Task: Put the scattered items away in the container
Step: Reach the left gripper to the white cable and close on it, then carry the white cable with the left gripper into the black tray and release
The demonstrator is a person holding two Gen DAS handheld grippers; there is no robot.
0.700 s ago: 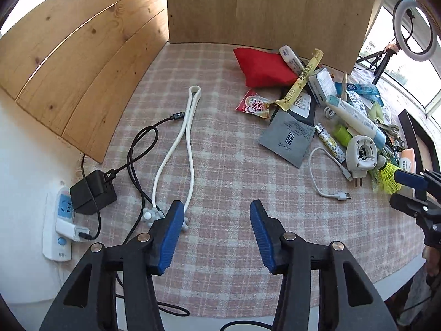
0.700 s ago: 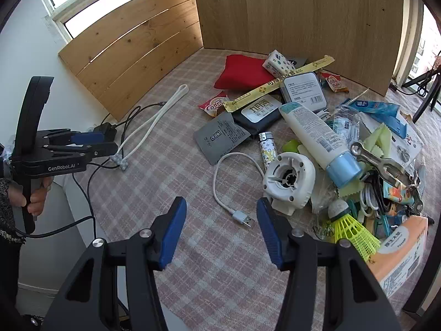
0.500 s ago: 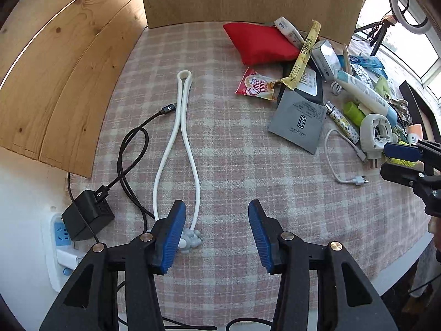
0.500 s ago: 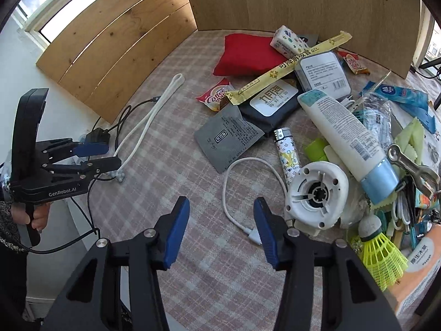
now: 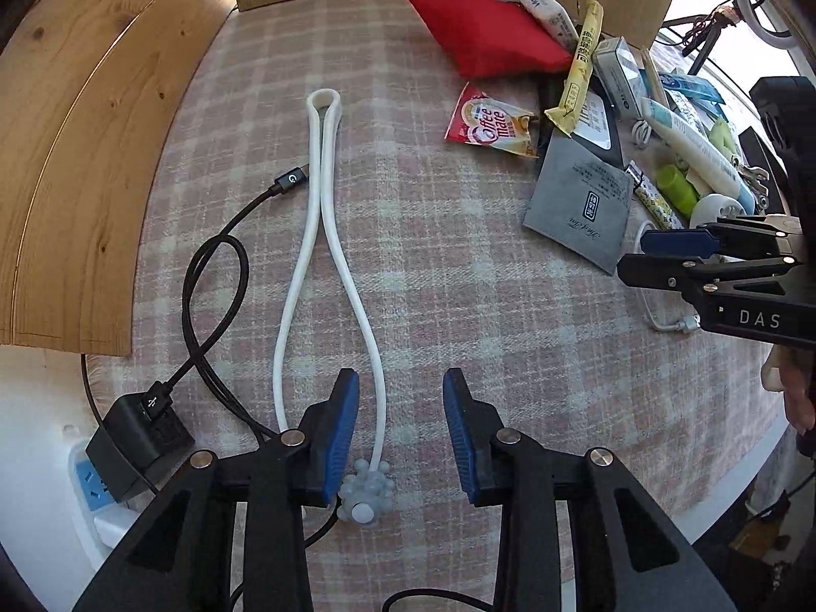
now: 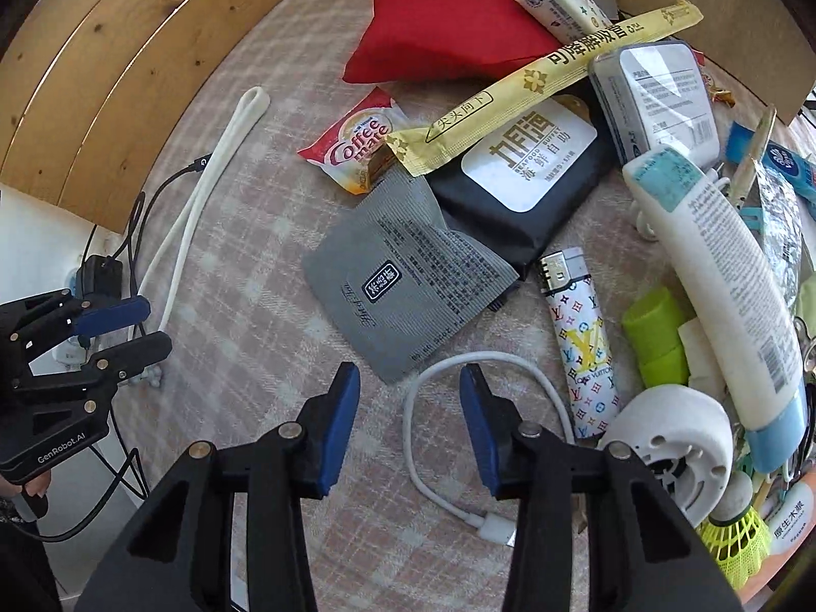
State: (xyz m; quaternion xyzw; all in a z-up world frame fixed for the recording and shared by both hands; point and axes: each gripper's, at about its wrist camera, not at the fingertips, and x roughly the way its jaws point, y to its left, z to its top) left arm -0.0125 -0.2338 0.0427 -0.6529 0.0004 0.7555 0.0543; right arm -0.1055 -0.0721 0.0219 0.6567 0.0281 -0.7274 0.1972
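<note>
My left gripper is open and empty, low over a white looped cord whose knobbly end lies between its fingers. My right gripper is open and empty, just above a white USB cable and the corner of a grey sachet. A pile lies to the right: red pouch, Coffee mate packet, yellow chopstick sleeve, black wipes pack, patterned lighter, white tube, white round plug. No container shows.
A checked cloth covers the table. A black cable runs to a black charger in a power strip at the left edge. Wooden boards wall the left and back. A shuttlecock and an orange box lie far right.
Both grippers have moved forward and down toward the table. The left now straddles the cord's knobbly end; the right has closed in on the USB cable and grey sachet. Both stay open.
</note>
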